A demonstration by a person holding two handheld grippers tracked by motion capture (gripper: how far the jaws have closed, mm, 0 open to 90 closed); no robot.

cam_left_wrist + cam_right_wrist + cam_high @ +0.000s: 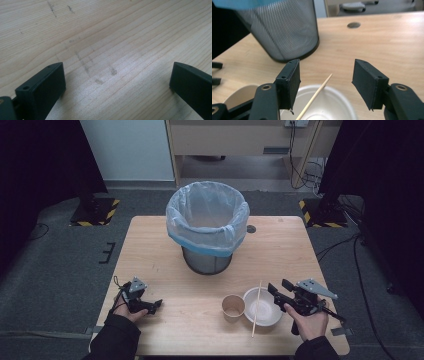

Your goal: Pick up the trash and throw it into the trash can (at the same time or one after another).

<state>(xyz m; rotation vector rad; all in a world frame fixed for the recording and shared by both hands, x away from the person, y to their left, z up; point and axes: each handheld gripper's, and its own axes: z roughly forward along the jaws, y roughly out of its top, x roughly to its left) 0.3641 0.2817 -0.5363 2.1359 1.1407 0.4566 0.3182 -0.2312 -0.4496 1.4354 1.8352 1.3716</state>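
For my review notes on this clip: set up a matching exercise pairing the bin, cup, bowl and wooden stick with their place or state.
Things:
1. wire bin
2. paper cup
3. white bowl
4. wooden stick

Places or states:
A. lies across the bowl's rim
B. lined with a plastic bag, at the middle of the table
C. brown, just left of the bowl
D. in front of the right hand-held gripper

Pairs: 1-B, 2-C, 3-D, 4-A

Bin (207, 227) stands at the surface (150, 250) centre toward the far edge; near the front edge, right of centre, cup (233, 306) sits just left of bowl (262, 307), with stick (256, 307) lying across the bowl.
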